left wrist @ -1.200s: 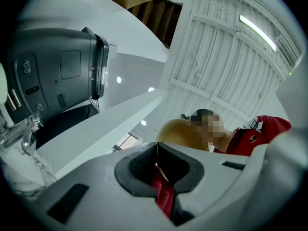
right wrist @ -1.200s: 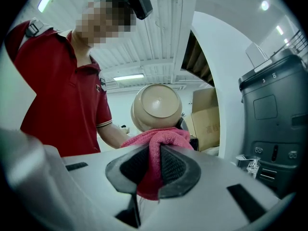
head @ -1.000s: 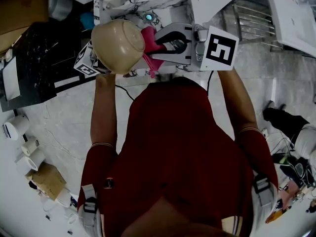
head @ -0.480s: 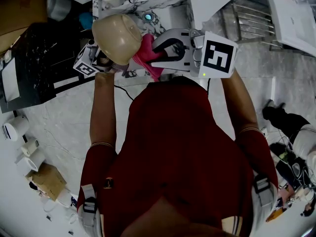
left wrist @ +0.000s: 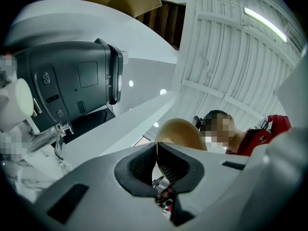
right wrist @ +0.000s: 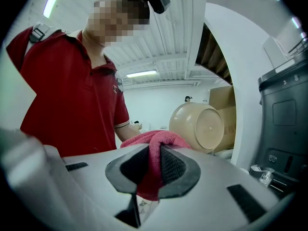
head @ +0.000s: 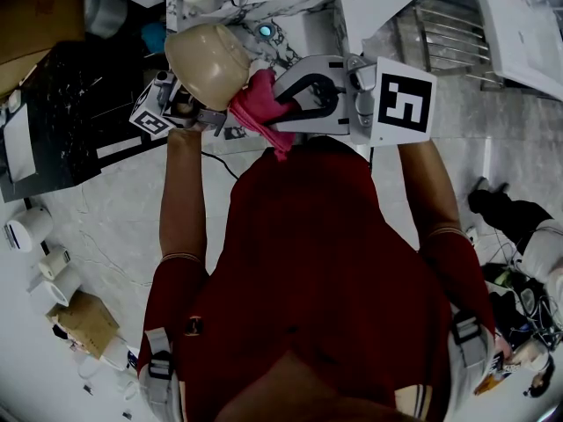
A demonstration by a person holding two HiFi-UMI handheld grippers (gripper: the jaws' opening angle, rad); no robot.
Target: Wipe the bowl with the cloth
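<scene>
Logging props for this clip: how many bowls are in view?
1. The tan bowl is held up by its rim in the left claw, beside the pink cloth clamped in the right claw. Others could be hidden among the background clutter.

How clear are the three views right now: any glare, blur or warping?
Head view: fisheye bends the edges, bowl and cloth evenly lit and sharp. Left gripper view: strip light glares upper right, corners dark. Right gripper view: strong barrel warping, cloth crisp up close.
</scene>
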